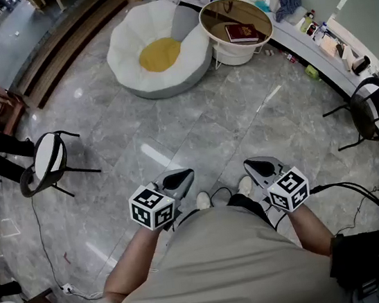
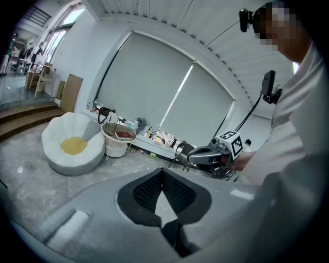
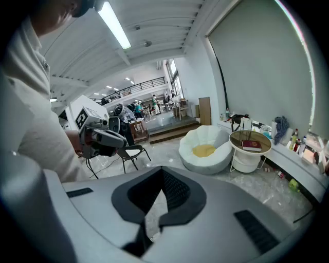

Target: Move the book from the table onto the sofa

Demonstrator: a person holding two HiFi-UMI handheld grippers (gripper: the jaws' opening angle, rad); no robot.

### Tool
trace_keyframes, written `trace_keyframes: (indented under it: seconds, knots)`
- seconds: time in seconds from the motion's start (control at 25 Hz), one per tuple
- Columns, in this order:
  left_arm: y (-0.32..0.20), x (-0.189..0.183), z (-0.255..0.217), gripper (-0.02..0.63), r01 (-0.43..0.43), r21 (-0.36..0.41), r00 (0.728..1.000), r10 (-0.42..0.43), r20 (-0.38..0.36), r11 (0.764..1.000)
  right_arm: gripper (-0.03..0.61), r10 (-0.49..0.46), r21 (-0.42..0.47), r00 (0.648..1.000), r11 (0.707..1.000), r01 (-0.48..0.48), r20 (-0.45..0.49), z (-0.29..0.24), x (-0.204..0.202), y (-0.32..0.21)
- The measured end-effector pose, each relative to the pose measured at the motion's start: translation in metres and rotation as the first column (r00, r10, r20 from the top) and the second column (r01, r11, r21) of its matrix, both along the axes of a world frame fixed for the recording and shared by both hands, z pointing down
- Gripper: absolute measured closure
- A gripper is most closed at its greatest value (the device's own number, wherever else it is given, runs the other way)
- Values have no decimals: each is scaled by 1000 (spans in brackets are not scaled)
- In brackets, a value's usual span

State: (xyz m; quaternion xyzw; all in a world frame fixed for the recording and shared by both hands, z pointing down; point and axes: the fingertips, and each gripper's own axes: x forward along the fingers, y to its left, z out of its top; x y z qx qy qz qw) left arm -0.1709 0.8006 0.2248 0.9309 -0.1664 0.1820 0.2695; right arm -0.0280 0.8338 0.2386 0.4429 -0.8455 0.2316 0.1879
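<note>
A dark red book lies on a small round glass-topped table at the far side of the room. To its left stands the white petal-shaped sofa with a yellow seat cushion. Both grippers hang close to my body, far from the table. The left gripper and the right gripper are shut and hold nothing. The left gripper view shows the book, the sofa and the right gripper. In the right gripper view the book lies to the right of the sofa.
Grey marble floor stretches between me and the sofa. A black chair stands at the left and another at the right. A curved counter with bottles runs along the right wall. Wooden steps rise at the far left.
</note>
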Motion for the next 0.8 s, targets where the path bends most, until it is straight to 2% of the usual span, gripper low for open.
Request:
trace_keyframes:
  seconds: [0.16,0.32,0.56,0.8]
  knots:
    - [-16,-21,6,606,-24,12,1000,24,2,1000,566,20,3,1000,1000,-20,-4,5,-23,-9]
    - [-29,-20,7,606,-47,15,999,47,-13,999,566,36,-12,999,999,-37,-19,5,-26,-14]
    - [-74,17,7,606,-85,32,996,86,-23,996,566,73,-38,997,997,-74,-12,13,2,-51]
    - [-143,65,-1,606,-99,30,995,98,14,995,566,53,-9,997,999,-53,49,11,39,-131]
